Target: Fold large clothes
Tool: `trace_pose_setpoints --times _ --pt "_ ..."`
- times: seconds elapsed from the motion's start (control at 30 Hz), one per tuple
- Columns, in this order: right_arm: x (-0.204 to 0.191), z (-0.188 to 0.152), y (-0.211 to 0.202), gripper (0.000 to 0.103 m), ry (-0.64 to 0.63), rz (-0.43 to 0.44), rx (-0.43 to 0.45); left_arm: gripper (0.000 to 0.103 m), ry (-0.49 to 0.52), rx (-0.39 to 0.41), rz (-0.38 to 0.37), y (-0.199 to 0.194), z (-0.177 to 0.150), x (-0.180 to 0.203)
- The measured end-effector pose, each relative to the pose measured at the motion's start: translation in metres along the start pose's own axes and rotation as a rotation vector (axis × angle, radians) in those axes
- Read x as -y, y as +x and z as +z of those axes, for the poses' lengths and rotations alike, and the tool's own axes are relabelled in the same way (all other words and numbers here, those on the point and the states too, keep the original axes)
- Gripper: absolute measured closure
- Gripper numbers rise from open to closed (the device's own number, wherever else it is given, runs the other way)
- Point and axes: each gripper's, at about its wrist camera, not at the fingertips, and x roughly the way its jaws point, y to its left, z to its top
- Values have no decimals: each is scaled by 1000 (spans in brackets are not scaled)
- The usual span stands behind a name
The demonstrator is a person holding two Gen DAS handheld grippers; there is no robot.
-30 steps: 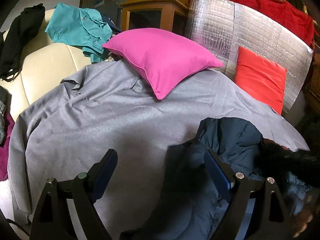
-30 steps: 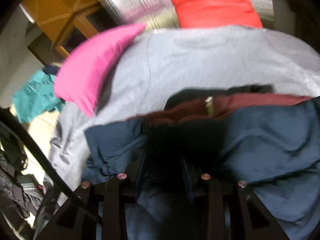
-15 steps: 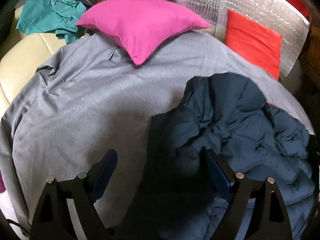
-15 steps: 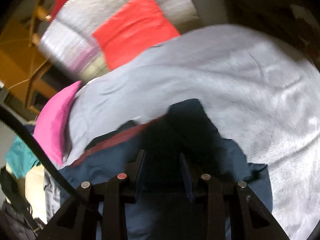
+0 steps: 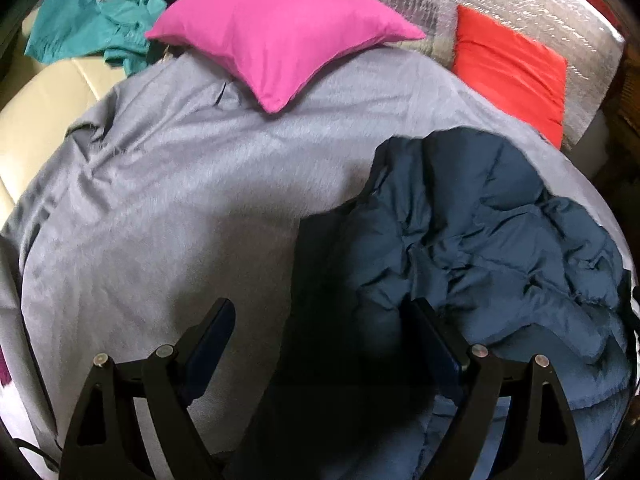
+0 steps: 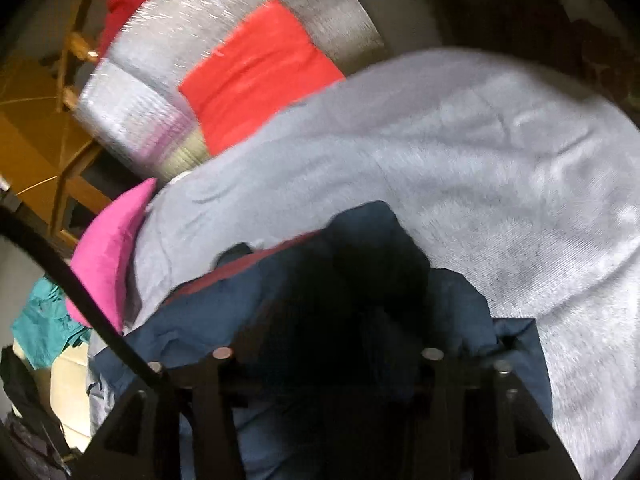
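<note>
A grey sheet (image 5: 168,216) covers the work surface and fills most of both views; its near edge is cut off by the lens rim. On its right portion, as the left wrist view shows it, lies a crumpled navy padded jacket (image 5: 492,236), bunched into folds, with no sleeve or collar clearly distinguishable; its lower part runs into deep shadow. The right wrist view is blurred, yet shows a strip of dark red lining (image 6: 256,258) along the jacket's far edge. A pink cushion (image 5: 280,36) rests on the sheet's far side, a red cushion (image 5: 512,68) leans on a silver quilted panel (image 5: 532,4), and a teal garment (image 5: 92,24) lies on a cream seat (image 5: 44,100), partly cut off. The left gripper (image 5: 320,324) stands wide, released, its right finger (image 5: 432,344) touching the jacket's edge, dark fabric lying between the jaws without being pinched. The right gripper (image 6: 320,340) hangs over the jacket; its jaws have just been opening, fabric lies between them, but the finger pads are lost in shadow, so grip cannot be confirmed.
</note>
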Motion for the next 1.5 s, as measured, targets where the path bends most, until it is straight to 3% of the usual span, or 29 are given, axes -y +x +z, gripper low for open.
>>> trace_pose_setpoints --times 0.1,0.23,0.4,0.5,0.57,0.63,0.73,0.87,1.0,1.1,1.23,1.33,1.47,1.5 --pt "-19 -7 -13 47 -54 40 19 14 30 56 -12 -8 9 4" --pt "-49 -14 -9 48 -124 90 -34 14 44 94 -43 -11 24 9" --pt "-108 -28 20 48 -259 176 -135 14 -39 42 -6 -2 30 0" --pt "-144 -37 41 48 -318 212 -187 14 -46 22 66 6 29 -6" --pt "-164 -43 61 48 -343 220 -224 14 -49 13 103 11 30 -11" --pt "-177 -46 87 48 -352 175 -252 14 -59 9 95 10 28 -14" --pt "-179 -43 108 47 -323 128 -256 14 -45 18 105 9 29 -13" --pt "-172 -34 93 47 -229 191 -223 14 -32 13 111 10 29 -11" --pt "-199 -40 69 48 -322 287 -173 14 -45 5 133 9 29 -15" --pt "-230 -53 71 54 -398 331 -211 14 -62 6 159 8 28 -23" --pt "-254 -71 102 56 -432 302 -290 14 -70 -2 197 9 28 -34" --pt "-251 -77 145 59 -375 193 -386 14 -70 -34 215 17 29 -41" --pt "-238 -72 122 59 -326 252 -350 14 -67 -50 184 17 29 -41" --pt "-230 -68 105 53 -312 265 -316 14 -60 -46 179 16 28 -40"
